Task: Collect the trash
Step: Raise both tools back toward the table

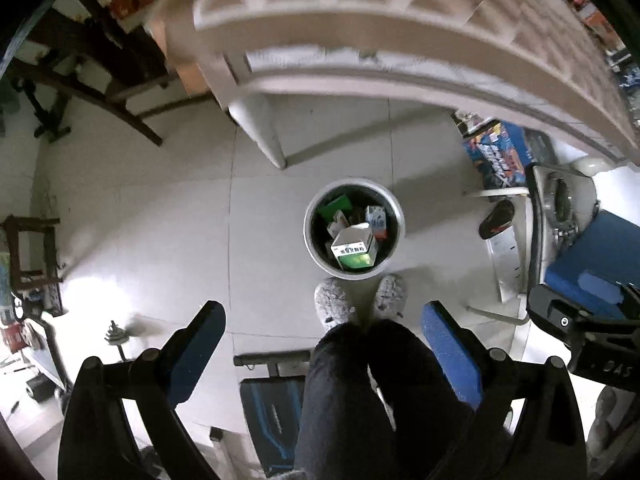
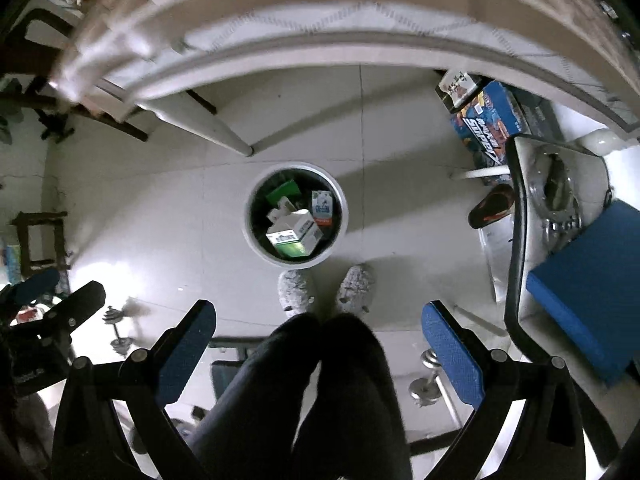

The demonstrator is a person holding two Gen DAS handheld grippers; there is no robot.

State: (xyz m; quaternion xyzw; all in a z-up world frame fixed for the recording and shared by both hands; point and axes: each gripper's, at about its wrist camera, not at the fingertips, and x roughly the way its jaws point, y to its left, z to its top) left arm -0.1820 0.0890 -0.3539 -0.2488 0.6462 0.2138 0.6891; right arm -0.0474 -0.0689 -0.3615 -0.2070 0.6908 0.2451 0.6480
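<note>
Left tongs: my left gripper (image 1: pixel 320 344) hangs high over the floor, looking straight down, pads wide apart and holding nothing.
Dumbbell: lies on the tiles (image 1: pixel 160 208) at lower left, well away from the work.
Bin: the white round trash bin (image 1: pixel 310 240) stands on the floor just ahead of my grey slippers (image 1: pixel 334 306), under the near edge of the white table (image 1: pixel 360 28).
Trash: a white-and-green carton (image 1: pixel 354 246) lies on top inside the bin, tilted, long axis running roughly toward me, with other small boxes beside it.
Key relation: the bin sits directly below and a little forward of both tongs, between them; I judge neither hand clearly nearer.
Right tongs: my right gripper (image 2: pixel 318 344) is beside the left at about the same height, also aimed down, pads spread and empty.
Chair: the blue seat (image 2: pixel 580 280) stands at far right.
Judgement: nothing is in either grip, so the next piece of trash must be found outside the bin.
</note>
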